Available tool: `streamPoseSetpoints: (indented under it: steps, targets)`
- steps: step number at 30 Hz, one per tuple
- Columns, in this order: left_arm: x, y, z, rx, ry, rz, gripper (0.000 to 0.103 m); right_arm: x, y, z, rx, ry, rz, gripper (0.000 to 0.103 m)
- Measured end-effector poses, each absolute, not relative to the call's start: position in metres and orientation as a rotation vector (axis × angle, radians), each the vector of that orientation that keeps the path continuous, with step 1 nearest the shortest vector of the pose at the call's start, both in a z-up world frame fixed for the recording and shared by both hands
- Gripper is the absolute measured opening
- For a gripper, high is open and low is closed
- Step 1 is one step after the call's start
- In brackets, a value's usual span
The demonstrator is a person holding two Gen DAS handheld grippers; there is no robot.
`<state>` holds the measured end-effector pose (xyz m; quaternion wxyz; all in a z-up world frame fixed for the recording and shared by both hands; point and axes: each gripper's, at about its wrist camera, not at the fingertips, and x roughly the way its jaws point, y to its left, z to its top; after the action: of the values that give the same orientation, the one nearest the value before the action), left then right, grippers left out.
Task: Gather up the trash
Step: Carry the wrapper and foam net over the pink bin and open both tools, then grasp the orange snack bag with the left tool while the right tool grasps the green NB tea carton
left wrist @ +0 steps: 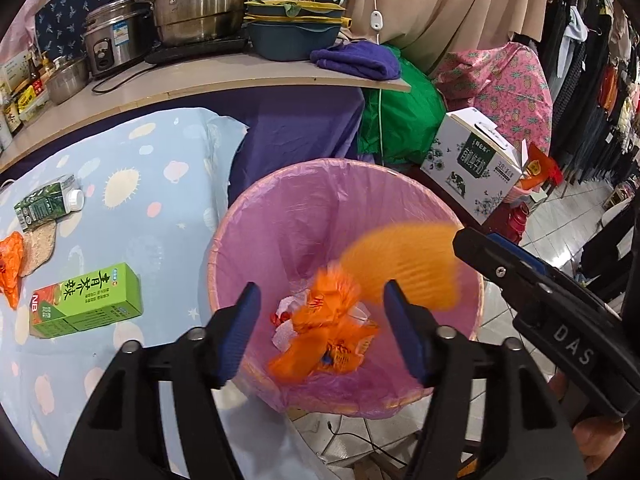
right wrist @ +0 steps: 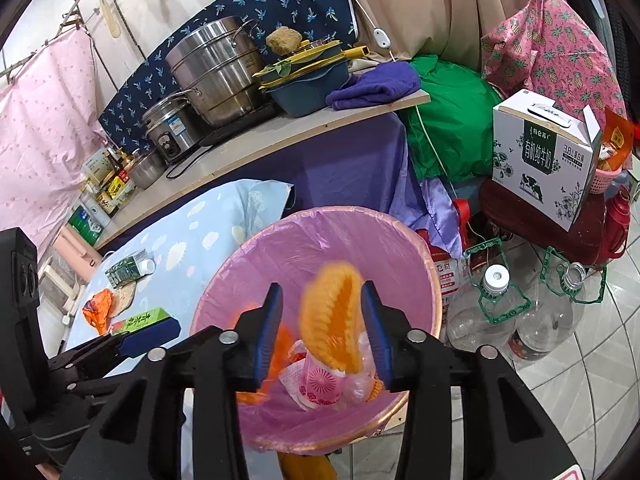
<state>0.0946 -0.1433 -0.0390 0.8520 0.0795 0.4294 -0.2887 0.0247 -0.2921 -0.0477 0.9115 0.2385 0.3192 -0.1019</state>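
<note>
Blue ribbed pads line both claws, and both point steeply down over the pink-lined trash bin (left wrist: 248,216). The left gripper (left wrist: 320,332) stands with its jaws wide apart and nothing between them; below the gap a crumpled orange wrapper (left wrist: 320,336) lies in the bin on white scraps. The right gripper (right wrist: 322,334) is also parted, and a blurred orange-yellow piece (right wrist: 332,316) sits in the gap between its pads, seemingly clear of them, above a pink-printed paper cup (right wrist: 320,384) in the bin. The left wrist view shows that same orange-yellow piece as a blur over the bin's right side, just off the tip of the right gripper, which enters from the right edge. Only the right wrist view shows the clear plastic bottles (right wrist: 492,312) with green carry handles on the tiled floor beside the bin. Left of the bin, on the pale blue patterned cloth (left wrist: 172,216), more trash lies uncollected: a green tea carton (left wrist: 88,300), a small orange wrapper (left wrist: 10,268) and a dark green carton with a white cap (left wrist: 48,204). Farther back a milk box (right wrist: 544,160) rests on a dark stool, and a shelf carries a purple towel (left wrist: 356,60), a blue basin (left wrist: 292,40), steel pots (left wrist: 200,0) and a rice cooker (left wrist: 112,36).
</note>
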Motion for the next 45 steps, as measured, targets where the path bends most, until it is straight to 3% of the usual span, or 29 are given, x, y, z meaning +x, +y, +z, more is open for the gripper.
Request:
streamPoseSetpoints:
  steps: [23,28,36,45]
  targets:
    - [0.108,-0.090,-0.034,0.069,0.933,-0.512,0.065,0.041,-0.253,-0.035,0.445,0.664,-0.125,0.048]
    - [0.119,-0.050,-0.032,0.019,0.927,-0.430,0.075,0.051,-0.232,-0.033,0.416,0.674,-0.079,0.051]
    - [0.146,0.041,-0.029,-0.096,0.907,-0.216,0.084,0.073,-0.192,-0.034,0.378,0.706,-0.010,0.051]
    - [0.191,0.138,-0.038,-0.162,0.895,0.016,0.084,0.112,-0.128,-0.041,0.313,0.761,0.095,0.051]
